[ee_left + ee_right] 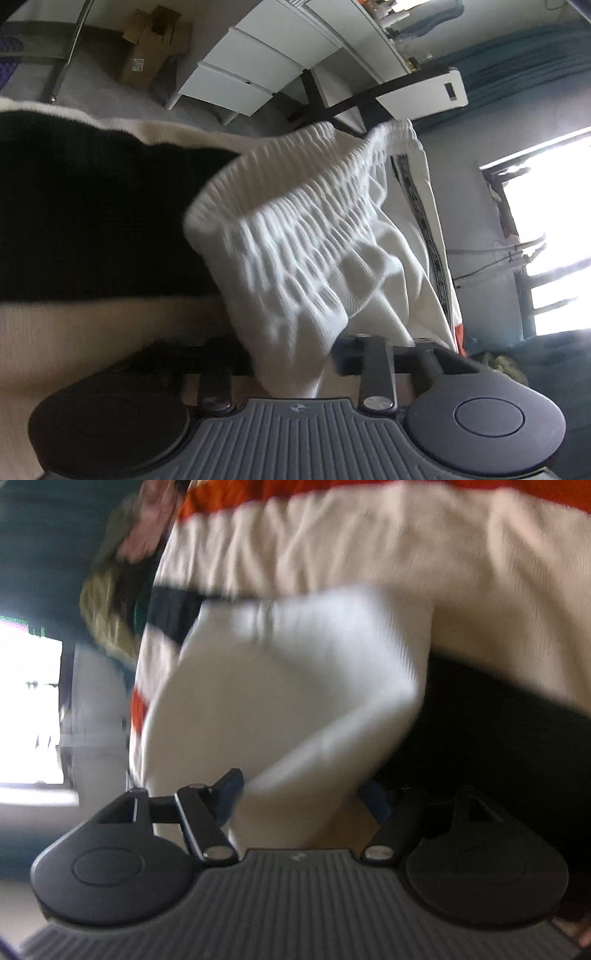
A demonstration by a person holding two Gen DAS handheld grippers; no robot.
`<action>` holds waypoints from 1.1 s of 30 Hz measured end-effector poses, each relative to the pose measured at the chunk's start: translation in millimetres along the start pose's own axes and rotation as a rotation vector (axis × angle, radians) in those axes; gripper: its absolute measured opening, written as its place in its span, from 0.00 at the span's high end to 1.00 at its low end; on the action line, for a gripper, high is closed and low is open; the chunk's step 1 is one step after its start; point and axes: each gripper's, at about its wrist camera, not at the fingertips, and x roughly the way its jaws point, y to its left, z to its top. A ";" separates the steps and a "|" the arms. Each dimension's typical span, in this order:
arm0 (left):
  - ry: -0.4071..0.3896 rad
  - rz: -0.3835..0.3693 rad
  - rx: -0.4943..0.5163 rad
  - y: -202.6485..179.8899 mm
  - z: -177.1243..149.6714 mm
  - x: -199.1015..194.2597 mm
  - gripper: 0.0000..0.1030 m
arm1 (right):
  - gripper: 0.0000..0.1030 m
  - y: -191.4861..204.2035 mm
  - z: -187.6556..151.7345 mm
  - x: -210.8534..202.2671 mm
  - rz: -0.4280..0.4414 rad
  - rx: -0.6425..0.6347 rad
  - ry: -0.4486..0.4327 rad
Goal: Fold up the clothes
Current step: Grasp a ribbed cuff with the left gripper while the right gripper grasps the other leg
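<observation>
- Behind everything sits a bedroom-like space: in the left wrist view a cardboard box (155, 44) on grey floor at the far left, white drawers (255, 70) further along, and a bright window (550, 236) at the right edge.
- Spread underneath is a striped blanket (74, 206), cream with a broad black band; the right wrist view adds orange stripes on it.
- Now the left gripper (291, 363): it's pinching the white shorts (314, 236) by the cloth just below the gathered elastic waistband (295, 173), fabric bunched between the two fingers.
- The waistband gapes open and tilts up off the blanket; a dark patterned side stripe (417, 206) runs down the right of the garment.
- Over to the right gripper (301, 799): jaws pressed onto a fold of the same white shorts (280, 701), cloth coming straight out from between the fingers. Heavy blur here, so the exact hold is hard to read.
- The shorts hang lifted between the two grippers, over the blanket rather than flat on it.
- Progress, as I judge it: early. No finished fold shows; the garment is still rumpled and airborne. Left to do: lay it flat, bring one half over the other, smooth and set it down.
</observation>
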 end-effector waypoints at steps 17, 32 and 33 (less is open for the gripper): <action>0.041 -0.150 0.036 5.4 93.2 -139.9 0.89 | 0.95 8.1 57.4 -80.5 0.140 -0.127 -0.510; 0.141 0.030 0.126 91.3 79.4 -131.1 0.83 | 0.88 -70.8 62.4 -100.5 -0.227 0.259 -0.400; 0.136 0.032 0.151 89.5 78.9 -132.7 0.81 | 0.82 -68.6 61.8 -102.3 -0.236 0.245 -0.410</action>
